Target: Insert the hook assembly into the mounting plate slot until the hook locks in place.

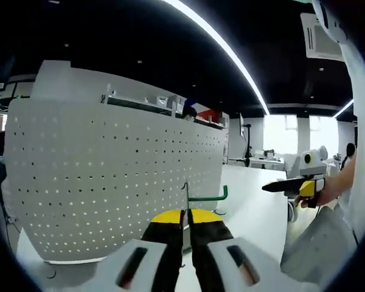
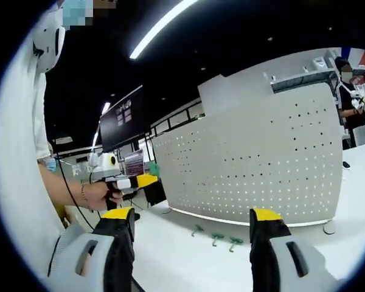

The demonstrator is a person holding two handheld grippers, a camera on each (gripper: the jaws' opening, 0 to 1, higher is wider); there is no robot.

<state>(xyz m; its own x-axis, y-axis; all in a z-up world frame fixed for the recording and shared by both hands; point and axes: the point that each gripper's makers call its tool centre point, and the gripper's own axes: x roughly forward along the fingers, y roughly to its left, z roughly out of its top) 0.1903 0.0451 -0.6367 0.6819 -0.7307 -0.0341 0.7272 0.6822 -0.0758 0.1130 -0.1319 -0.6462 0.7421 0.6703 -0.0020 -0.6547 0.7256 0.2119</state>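
My left gripper [image 1: 186,214] is shut on a metal hook with a green tip [image 1: 208,198], which stands up just in front of the white perforated mounting plate [image 1: 109,176]. The hook is held close to the plate's lower right part; whether it touches a slot is hidden. In the right gripper view the same plate [image 2: 261,164] stands upright on the white table, and my right gripper [image 2: 191,218] is open with its jaws wide apart and nothing between them. The left gripper [image 2: 134,181] shows there at the left, held by a hand [image 2: 100,194].
Three small green hooks [image 2: 217,238] lie on the white table [image 2: 188,255] before the plate's foot. The right gripper [image 1: 292,186] in a hand shows at the right of the left gripper view. A person's white sleeve [image 2: 18,152] is close on the left.
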